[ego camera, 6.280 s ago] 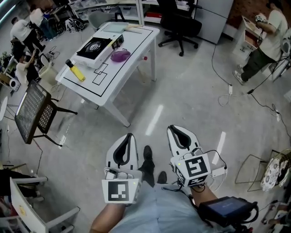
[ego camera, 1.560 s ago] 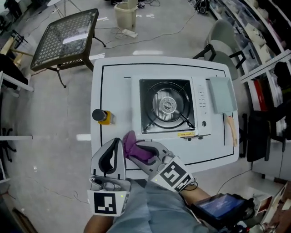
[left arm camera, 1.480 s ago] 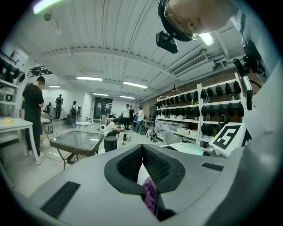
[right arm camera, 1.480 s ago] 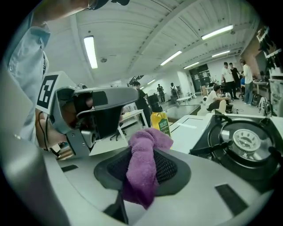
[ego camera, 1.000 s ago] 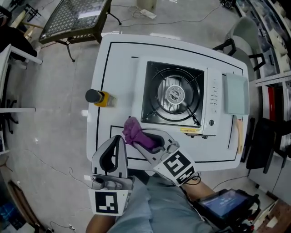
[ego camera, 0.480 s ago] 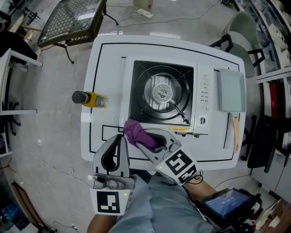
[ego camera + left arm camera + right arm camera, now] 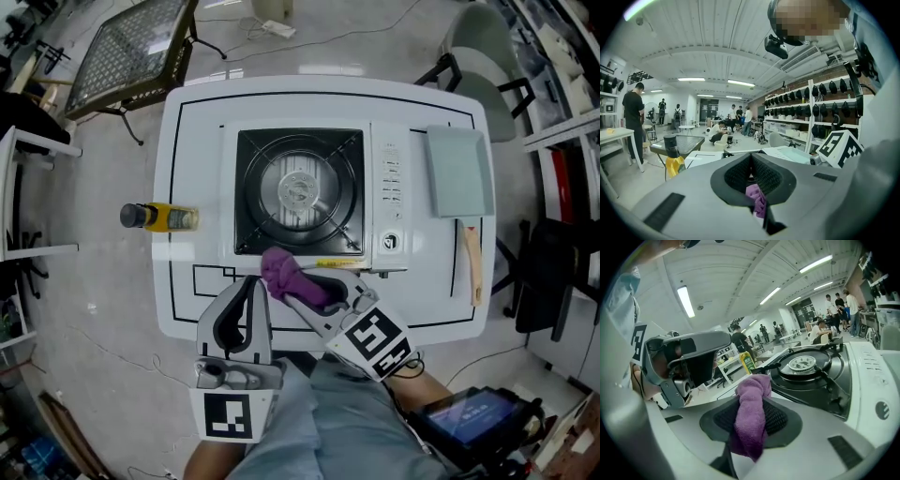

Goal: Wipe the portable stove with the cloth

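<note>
Nearest the camera, both tools extend from the person's hands over the near edge of the white rectangular table with black outline markings (image 7: 187, 309). The left gripper (image 7: 253, 281) points at the table's near-left part with its black-padded jaws closed tip to tip on nothing. Just to its right, the right gripper (image 7: 302, 289) angles in toward it and is clenched on the crumpled purple terry cloth (image 7: 286, 277). The right gripper view shows the fabric pinched upright between the pads, with a bunched end sticking out past the tips. In the head view that end lies over the front-left corner of the stove; whether it touches cannot be told.

Beyond it, the white portable gas stove with a black burner panel and round silver burner (image 7: 300, 192) sits at the table's centre, control strip on its right. A yellow bottle with a black cap (image 7: 159, 217) stands at the left edge, well apart from the stove. A pale grey-green rectangular board (image 7: 457, 173) lies to the stove's right, a wooden-handled utensil (image 7: 472, 262) just in front of it.

Past the table stand a dark metal mesh side table (image 7: 122, 52) and a grey chair (image 7: 478, 28).
</note>
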